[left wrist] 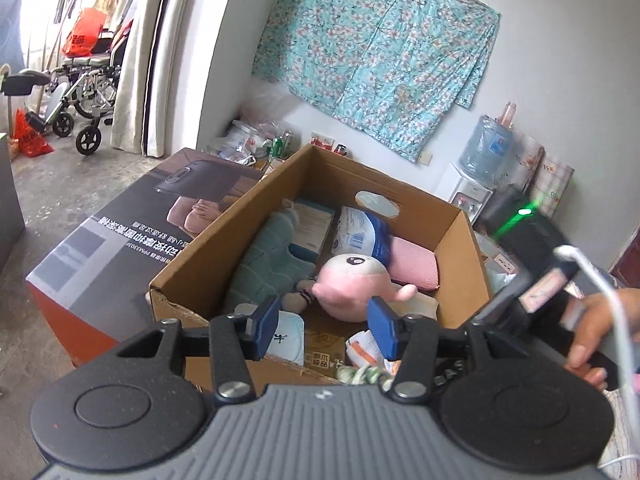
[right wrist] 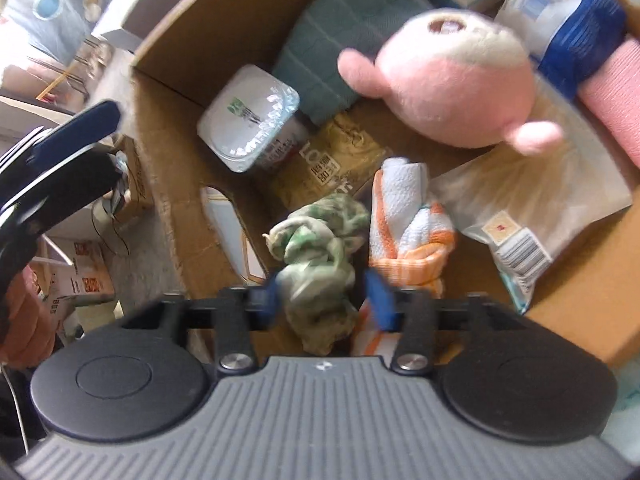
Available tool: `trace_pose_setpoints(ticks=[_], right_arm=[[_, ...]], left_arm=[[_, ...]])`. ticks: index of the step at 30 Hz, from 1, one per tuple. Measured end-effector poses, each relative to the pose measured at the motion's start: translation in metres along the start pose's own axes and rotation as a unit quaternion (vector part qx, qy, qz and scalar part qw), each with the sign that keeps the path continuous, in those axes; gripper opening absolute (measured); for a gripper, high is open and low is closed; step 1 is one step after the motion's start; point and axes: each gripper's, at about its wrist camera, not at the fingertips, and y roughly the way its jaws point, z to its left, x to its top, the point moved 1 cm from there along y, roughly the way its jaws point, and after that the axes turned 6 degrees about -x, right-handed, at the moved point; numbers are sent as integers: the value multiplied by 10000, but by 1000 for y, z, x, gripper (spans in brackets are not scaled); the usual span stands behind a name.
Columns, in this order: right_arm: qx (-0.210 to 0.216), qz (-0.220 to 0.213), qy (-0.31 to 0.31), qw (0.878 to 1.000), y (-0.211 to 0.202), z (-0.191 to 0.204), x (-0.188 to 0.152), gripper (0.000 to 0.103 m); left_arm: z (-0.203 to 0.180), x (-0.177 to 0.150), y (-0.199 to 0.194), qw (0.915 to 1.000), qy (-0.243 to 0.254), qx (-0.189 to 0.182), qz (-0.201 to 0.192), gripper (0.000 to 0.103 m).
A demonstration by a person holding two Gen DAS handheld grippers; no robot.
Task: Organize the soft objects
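Lots of soft stuff already piled in the open cardboard box (left wrist: pixel 192 268). Pink plush toy (left wrist: pixel 352 284) flopped in the middle, teal knitted cloth (left wrist: pixel 268 264) off to its left, pink towel roll (left wrist: pixel 412 264) on the right against the wall, blue-and-white tissue pack (left wrist: pixel 360 236) leaning at the far end. White wipes pack (right wrist: pixel 248 120) in the near left corner, clear plastic bag (right wrist: pixel 532 200) flat on the right.

Left gripper (left wrist: pixel 324 326) hovering over the near edge of the box, jaws partway open, nothing between them, blue pads clear of everything.

Right gripper (right wrist: pixel 326 298) pointing steeply down into the box, jaws about half open with the crumpled green-and-white cloth (right wrist: pixel 320 248) sitting in the gap. Bit blurry there, but pads seem apart from the fabric, so loose rather than pinched. Orange-striped white towel (right wrist: pixel 408 232) bunched up just right of that cloth, touching it.

Box itself parked on a big printed carton (left wrist: pixel 116 248), water dispenser (left wrist: pixel 472 184) by the far wall.
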Motion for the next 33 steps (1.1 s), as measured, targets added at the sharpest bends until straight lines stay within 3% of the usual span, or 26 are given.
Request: trace_pose_setpoints(ticks=[5, 8, 11, 13, 18, 20, 22, 24, 29, 33], right_arm=[[205, 463, 463, 9976, 9, -9, 15, 62], [48, 453, 493, 9977, -1, -8, 14, 64], [-113, 268, 557, 9980, -16, -8, 8, 73], [-368, -46, 525, 9979, -30, -5, 2, 84], [-679, -1056, 379, 9914, -78, 6, -25, 84], [-718, -1633, 364, 9833, -99, 8, -46, 84], [-778, -2246, 373, 9706, -120, 11, -70, 84], [-955, -2935, 465, 9500, -138, 14, -99, 85], [-1655, -4380, 815, 8798, -155, 26, -182, 102], [-2123, -4937, 1555, 8288, -148, 28, -240, 102]], left_arm=[[6, -2, -3, 9999, -102, -3, -44, 52], [9, -3, -6, 9999, -154, -12, -37, 53], [11, -4, -8, 9999, -158, -8, -51, 55], [12, -5, -11, 9998, -179, -10, -63, 57], [6, -10, -24, 9999, -118, 26, -117, 65], [1, -12, -30, 9998, -76, 53, -150, 71], [-4, -14, -37, 9998, -30, 59, -195, 76], [-10, -17, -44, 9997, 17, 53, -240, 83], [-35, -25, -58, 9990, 236, 258, -275, 101], [-57, -33, -61, 9973, 505, 516, -154, 103]])
